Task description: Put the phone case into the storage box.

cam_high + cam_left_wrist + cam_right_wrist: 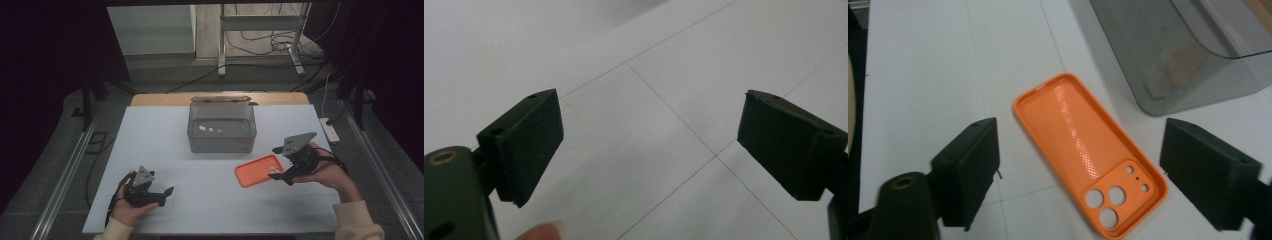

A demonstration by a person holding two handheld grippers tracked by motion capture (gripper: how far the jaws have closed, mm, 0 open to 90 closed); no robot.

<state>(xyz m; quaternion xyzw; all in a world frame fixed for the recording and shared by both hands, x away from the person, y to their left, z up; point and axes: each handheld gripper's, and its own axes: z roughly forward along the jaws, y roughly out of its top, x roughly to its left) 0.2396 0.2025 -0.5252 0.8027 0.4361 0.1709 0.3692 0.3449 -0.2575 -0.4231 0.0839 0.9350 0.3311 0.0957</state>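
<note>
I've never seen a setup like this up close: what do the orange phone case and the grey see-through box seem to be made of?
Orange phone case: probably soft silicone or rubbery plastic; its inside is dimpled with a slight sheen, with a thin raised rim.
Grey box: likely hard smoky plastic; the table shows through its glossy, rounded walls.

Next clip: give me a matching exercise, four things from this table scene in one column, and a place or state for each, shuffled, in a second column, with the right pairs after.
Things:
1. orange silicone phone case
2. clear grey plastic box
3. left gripper
4. right gripper

Places or states:
A. stands at the far middle of the white table
B. open, over bare table near its front left
C. lies flat, inside facing up, camera holes showing
D. open, jaws either side of the case without touching it

Pairs: 1-C, 2-A, 3-B, 4-D
</note>
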